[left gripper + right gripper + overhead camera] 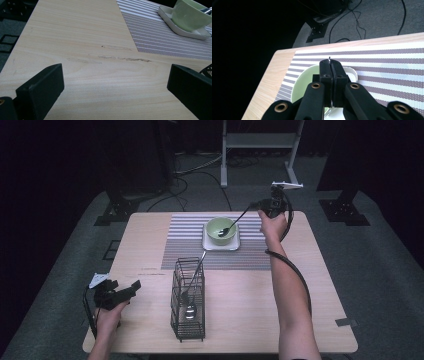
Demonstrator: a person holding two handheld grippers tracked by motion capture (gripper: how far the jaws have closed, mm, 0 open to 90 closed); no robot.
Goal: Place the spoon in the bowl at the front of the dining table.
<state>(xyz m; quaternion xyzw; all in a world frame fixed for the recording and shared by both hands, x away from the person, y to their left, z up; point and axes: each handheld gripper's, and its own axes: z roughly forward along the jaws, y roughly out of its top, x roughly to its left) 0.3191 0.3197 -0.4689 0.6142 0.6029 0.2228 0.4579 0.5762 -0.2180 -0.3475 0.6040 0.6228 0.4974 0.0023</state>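
My right gripper (256, 207) is raised over the far right of the table, shut on the thin handle of a metal spoon (234, 223). The spoon slants down to the left, its head inside the green bowl (215, 226) on a white square plate (220, 246). In the right gripper view the gripper (330, 66) has its jaws pressed together, with the handle's tip (329, 58) poking out above the bowl (302, 83). My left gripper (132, 290) rests at the table's near left corner. Its jaws stand wide apart (112, 82) over bare wood.
A striped placemat (185, 240) lies under the plate. A black wire basket (188, 325) with another spoon (191, 292) stands near the table's front middle. A white metal stand (260, 142), dark equipment feet and cables sit on the floor beyond the table.
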